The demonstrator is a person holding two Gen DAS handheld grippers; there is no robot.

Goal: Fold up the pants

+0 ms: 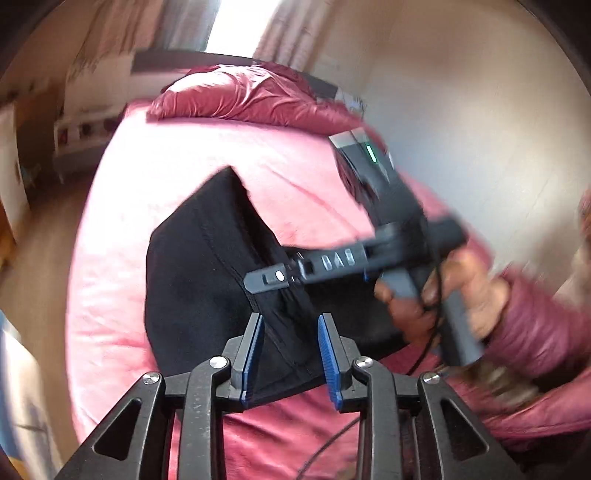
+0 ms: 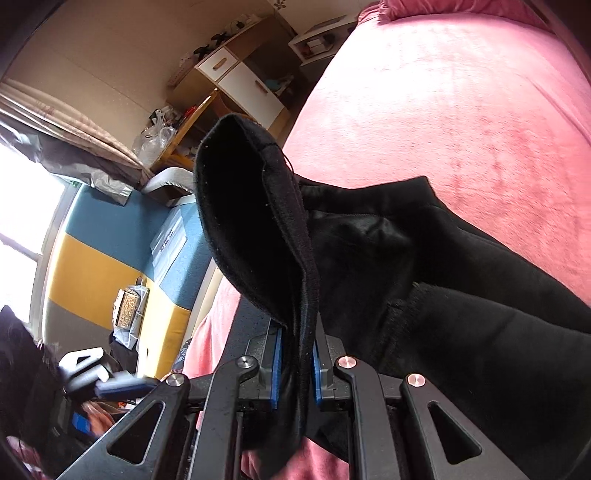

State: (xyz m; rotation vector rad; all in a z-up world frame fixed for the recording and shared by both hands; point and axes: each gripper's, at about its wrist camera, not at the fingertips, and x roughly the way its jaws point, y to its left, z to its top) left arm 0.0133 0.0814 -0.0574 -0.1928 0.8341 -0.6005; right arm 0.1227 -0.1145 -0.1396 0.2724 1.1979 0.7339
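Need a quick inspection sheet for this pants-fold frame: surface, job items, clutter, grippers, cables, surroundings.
Surface: bed with pink sheet, lightly creased.
Job's things: black pants lying partly on the bed; one edge is lifted off it in the right gripper.
Clutter: crumpled dark red quilt at the far end of the bed.
Grippers: left gripper open, blue pads either side of the pants fabric, not clamped. Right gripper shut on a pants edge.
Cables: black cable hanging by the right gripper's handle; another runs under the left gripper.
Surroundings: white and wood cabinet, bright window with curtains, blue and yellow padded wall panel.
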